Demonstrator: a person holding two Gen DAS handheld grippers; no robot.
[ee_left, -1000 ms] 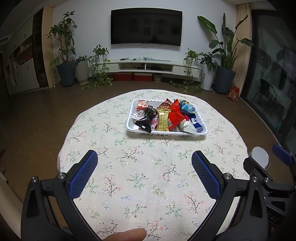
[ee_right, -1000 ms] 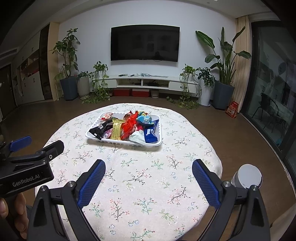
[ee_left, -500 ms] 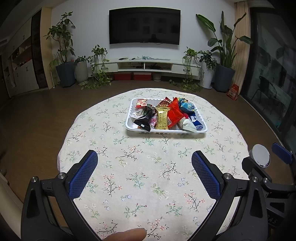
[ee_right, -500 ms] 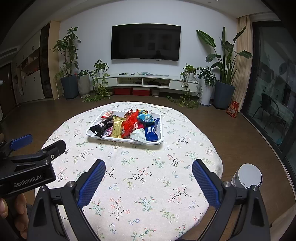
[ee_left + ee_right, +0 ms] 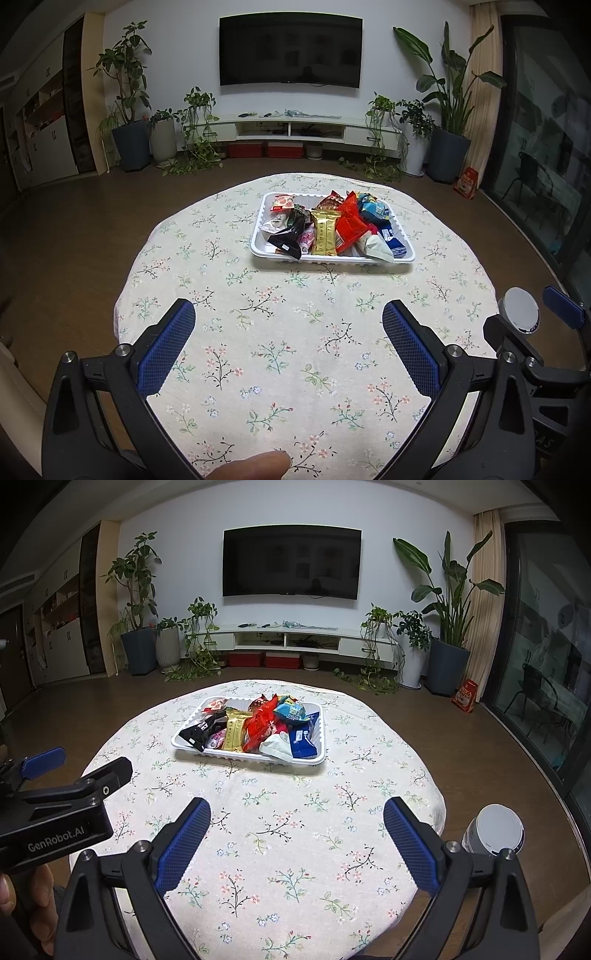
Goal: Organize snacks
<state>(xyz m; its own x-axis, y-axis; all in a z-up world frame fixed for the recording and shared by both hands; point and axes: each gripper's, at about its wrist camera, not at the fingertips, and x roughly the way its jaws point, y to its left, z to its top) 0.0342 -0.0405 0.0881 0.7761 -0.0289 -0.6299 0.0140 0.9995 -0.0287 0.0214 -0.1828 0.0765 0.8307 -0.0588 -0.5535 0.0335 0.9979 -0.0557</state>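
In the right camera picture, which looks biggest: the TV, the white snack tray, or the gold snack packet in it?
As they appear in that view:
1. Tray and TV: about alike, and the tray is much nearer, so I won't rank them.
2. Gold packet: clearly smallest.

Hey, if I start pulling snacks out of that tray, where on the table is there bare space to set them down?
Bare floral tablecloth runs from the white tray's near rim to the open left gripper and right gripper. Narrower free strips lie on the tray's left and right sides. The tray itself is crowded: snack packets overlap in a heap.
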